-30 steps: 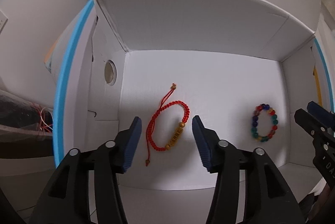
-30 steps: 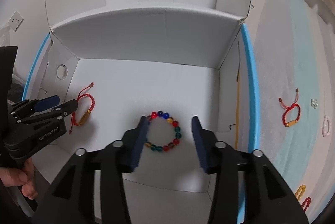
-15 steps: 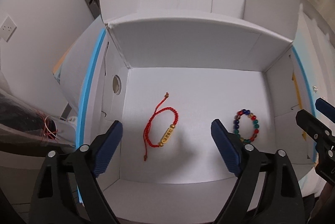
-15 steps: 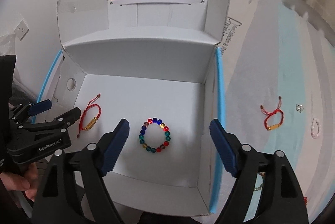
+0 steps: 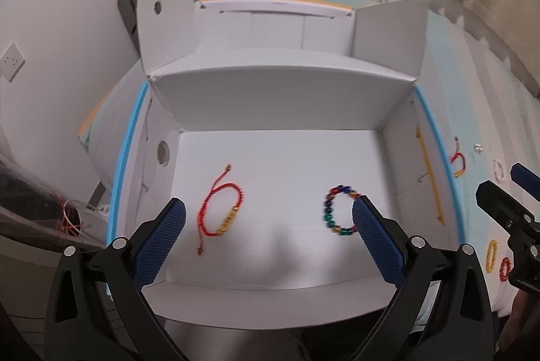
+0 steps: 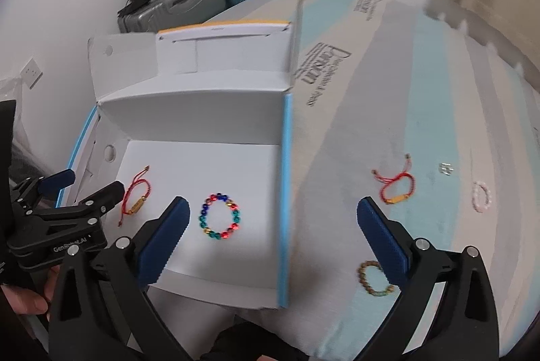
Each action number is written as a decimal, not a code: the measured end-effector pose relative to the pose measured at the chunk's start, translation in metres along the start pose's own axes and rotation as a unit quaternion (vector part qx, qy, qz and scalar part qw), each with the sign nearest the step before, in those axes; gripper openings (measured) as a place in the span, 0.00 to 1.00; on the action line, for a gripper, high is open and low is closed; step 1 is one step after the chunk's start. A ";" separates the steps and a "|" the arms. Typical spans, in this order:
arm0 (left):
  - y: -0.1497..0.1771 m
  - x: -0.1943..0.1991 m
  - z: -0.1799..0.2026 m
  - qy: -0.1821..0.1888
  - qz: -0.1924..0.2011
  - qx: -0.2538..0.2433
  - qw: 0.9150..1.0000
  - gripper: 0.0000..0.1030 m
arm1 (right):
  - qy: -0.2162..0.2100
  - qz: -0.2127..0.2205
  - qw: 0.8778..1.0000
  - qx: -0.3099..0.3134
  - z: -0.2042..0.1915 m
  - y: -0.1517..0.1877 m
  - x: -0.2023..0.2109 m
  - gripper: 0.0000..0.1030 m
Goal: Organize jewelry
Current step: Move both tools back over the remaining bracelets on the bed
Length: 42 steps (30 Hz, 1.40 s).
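Left gripper (image 6: 71, 188) body: white lettering along the black frame, reading roughly "GenRobot.AI", blurred in the right wrist view.
Mattress cover (image 6: 422, 84), large print: dark lettering beside the white box (image 6: 189, 97), too stretched and blurred to spell out.
Mattress cover, smaller line beneath: illegible.
Mattress cover, boxed label farther back: a printed rectangle with text, too small to read; it shows in both wrist views.
White box, far flap: a tiny printed mark, unreadable.

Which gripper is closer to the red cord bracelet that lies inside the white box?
Left. The left gripper, jaws opening and empty, hangs right above the red cord bracelet. The right gripper, also opening, sits further right, over the box's blue edge.
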<state>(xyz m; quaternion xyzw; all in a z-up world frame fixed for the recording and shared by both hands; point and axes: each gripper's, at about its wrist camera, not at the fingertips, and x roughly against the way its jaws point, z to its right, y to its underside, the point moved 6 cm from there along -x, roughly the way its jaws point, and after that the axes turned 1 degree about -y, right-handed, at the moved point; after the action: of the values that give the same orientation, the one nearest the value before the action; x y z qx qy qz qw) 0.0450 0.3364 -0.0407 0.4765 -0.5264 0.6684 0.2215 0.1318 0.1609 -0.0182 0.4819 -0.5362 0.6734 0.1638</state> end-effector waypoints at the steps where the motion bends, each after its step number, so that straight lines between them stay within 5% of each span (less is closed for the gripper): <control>1: 0.000 0.002 0.004 0.001 0.002 -0.002 1.000 0.94 | 0.003 0.003 1.000 -0.004 0.006 0.001 0.004 0.93; 24: 0.023 0.051 0.183 0.067 0.066 -0.133 0.987 0.94 | 0.072 0.042 0.991 -0.103 0.161 0.057 0.085 0.93; 42: 0.064 0.030 0.299 0.128 0.049 -0.207 0.969 0.94 | 0.126 0.029 0.975 -0.179 0.283 0.141 0.108 0.93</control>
<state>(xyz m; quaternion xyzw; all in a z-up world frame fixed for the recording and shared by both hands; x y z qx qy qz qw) 0.1013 0.0343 -0.0488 0.3046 -0.6430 0.6105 0.3480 0.1095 -0.1724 -0.0204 0.3405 -0.6371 0.6260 0.2938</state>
